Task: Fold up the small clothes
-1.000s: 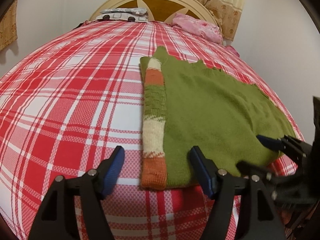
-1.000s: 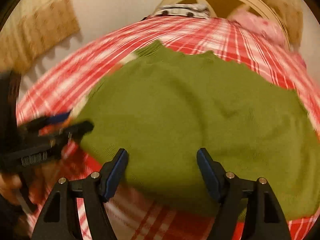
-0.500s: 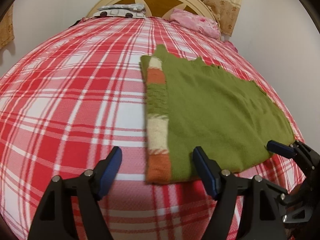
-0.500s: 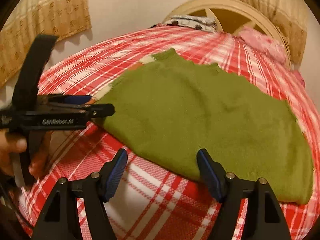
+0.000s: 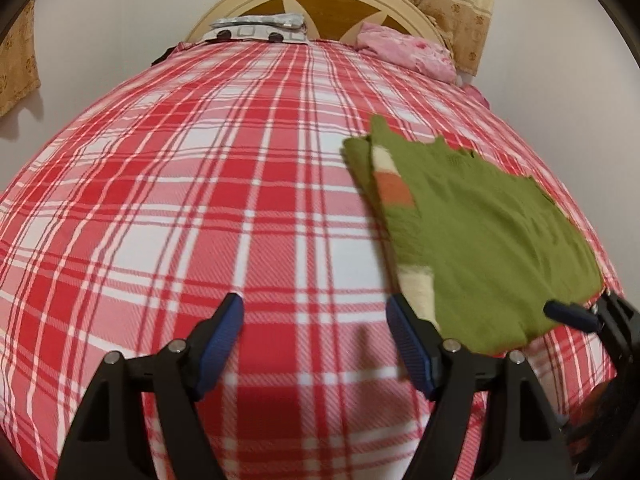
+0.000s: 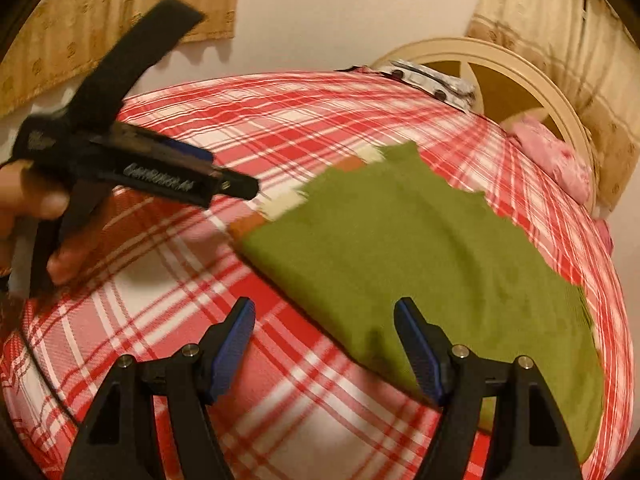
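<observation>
Both my grippers have pulled back from the folded green sweater [image 6: 432,256].
Left gripper [image 5: 316,344] and right gripper [image 6: 324,344] fingers stand wide apart, holding nothing, above the plaid bed [image 5: 200,200].

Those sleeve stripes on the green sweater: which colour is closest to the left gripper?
The cream stripe lies beside the left gripper; the orange stripe and another cream one sit farther up the sweater.

Both grippers drawn back — sweater [image 5: 480,240] off right, jaws clear
</observation>
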Motion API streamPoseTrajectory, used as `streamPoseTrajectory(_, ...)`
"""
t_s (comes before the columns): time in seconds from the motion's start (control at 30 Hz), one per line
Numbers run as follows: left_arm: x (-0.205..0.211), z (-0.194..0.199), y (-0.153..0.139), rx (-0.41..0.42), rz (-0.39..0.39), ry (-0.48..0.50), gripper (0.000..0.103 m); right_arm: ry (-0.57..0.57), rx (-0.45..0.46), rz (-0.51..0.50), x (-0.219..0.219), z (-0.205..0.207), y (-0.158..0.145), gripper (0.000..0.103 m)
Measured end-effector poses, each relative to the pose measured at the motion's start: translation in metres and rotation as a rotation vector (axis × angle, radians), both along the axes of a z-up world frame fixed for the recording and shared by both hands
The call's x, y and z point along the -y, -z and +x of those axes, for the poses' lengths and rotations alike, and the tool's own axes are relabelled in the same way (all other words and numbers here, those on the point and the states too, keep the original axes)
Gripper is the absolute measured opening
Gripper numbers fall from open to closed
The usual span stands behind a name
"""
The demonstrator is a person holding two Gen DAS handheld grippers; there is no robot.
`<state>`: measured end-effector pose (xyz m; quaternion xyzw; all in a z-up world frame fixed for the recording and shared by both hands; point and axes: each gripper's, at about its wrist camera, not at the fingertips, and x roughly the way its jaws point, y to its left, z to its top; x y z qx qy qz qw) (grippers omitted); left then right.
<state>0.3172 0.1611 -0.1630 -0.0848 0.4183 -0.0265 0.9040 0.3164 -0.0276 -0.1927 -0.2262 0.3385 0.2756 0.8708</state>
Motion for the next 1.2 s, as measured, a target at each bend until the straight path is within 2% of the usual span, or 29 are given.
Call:
streamPoseTrajectory(0.07,-0.008,0.008,0.001,-0.008,-0.051,0.019,0.076,-0.013,0.009,-0.021,-0.009,0.002,0.002,0.074)
streamPoseTrajectory(0.17,-0.019,0.023,0.006,-0.041,-0.171,0.062,0.076,-0.022,0.028,-0.072,-0.024,0.007,0.008,0.074)
streamPoseTrajectory(0.27,-0.028,0.039,0.011,-0.056,-0.241,0.062,0.076,-0.009,0.047,-0.122,-0.037,0.015,0.016,0.074)
streamPoseTrajectory(0.4,-0.032,0.058,0.015,-0.063,-0.32,0.069,0.076,-0.012,0.047,-0.134,-0.047,0.018,0.023,0.074)
streamPoseTrajectory(0.47,-0.028,0.071,0.017,-0.065,-0.321,0.075,0.077,-0.02,0.069,-0.149,-0.052,0.016,0.027,0.074)
streamPoseTrajectory(0.6,-0.011,0.097,0.018,-0.079,-0.265,0.119,0.077,-0.003,0.118,-0.177,-0.056,0.018,0.026,0.074)
streamPoseTrajectory(0.73,-0.004,0.123,0.017,-0.084,-0.374,0.161,0.077,0.026,0.111,-0.154,-0.048,0.025,0.024,0.072)
streamPoseTrajectory(0.8,-0.002,0.13,0.017,-0.08,-0.376,0.164,0.077,0.025,0.114,-0.155,-0.049,0.025,0.023,0.072)
streamPoseTrajectory(0.97,0.006,0.148,0.019,-0.066,-0.398,0.175,0.077,-0.004,0.142,-0.182,-0.057,0.02,0.024,0.058)
streamPoseTrajectory(1.03,0.008,0.153,0.019,-0.065,-0.403,0.176,0.077,-0.018,0.137,-0.184,-0.059,0.019,0.025,0.048)
streamPoseTrajectory(1.2,0.007,0.162,0.022,-0.07,-0.437,0.175,0.077,-0.019,0.124,-0.171,-0.058,0.022,0.024,0.046)
